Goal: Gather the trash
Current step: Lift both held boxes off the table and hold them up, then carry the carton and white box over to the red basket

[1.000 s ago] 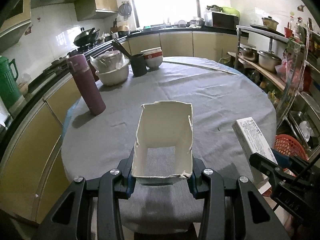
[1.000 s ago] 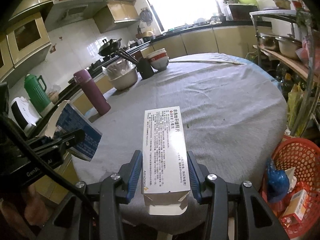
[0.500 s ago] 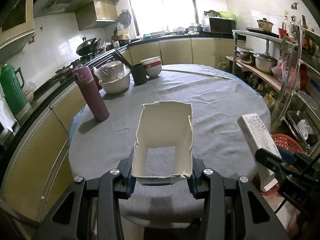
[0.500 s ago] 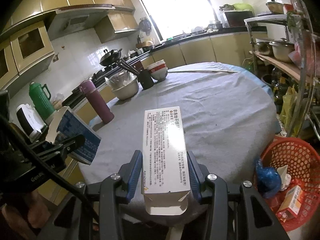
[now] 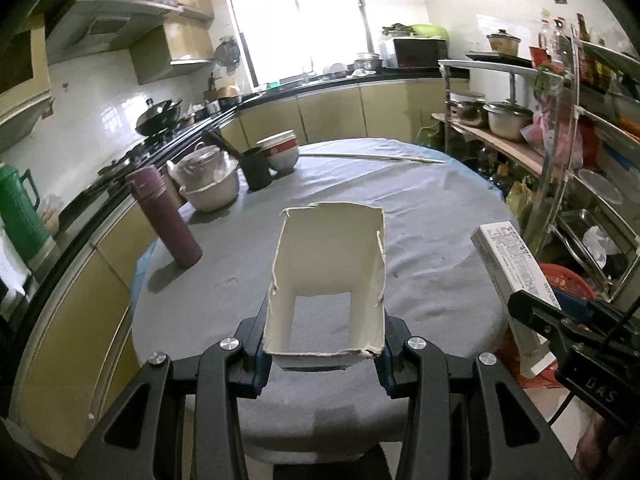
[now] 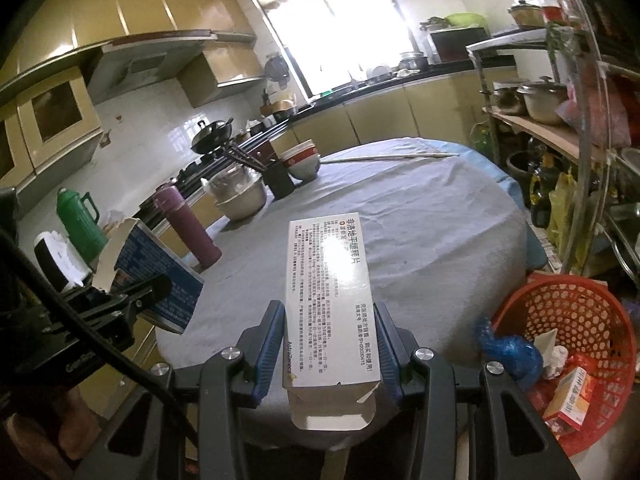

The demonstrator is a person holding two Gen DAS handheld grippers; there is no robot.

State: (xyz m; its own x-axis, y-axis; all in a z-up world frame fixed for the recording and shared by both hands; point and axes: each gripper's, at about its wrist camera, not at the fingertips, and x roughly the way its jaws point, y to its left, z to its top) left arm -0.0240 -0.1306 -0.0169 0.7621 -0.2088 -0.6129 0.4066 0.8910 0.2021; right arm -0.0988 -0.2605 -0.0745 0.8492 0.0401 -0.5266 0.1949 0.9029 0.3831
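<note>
My left gripper is shut on an open, torn white carton, held in the air over the near edge of the round table. From the right wrist view the same carton shows its blue printed side at the left. A long white medicine box with printed text is clamped in my right gripper. That box also appears at the right of the left wrist view. A red mesh trash basket with several pieces of trash stands on the floor, low right.
On the grey-clothed table stand a purple flask, covered bowls, a black cup and stacked bowls. A metal rack with pots lines the right. Counters and a green thermos are left and behind.
Both grippers have drawn back from the table and risen a little, each still holding its box. More of the table edge and the red basket show now.
</note>
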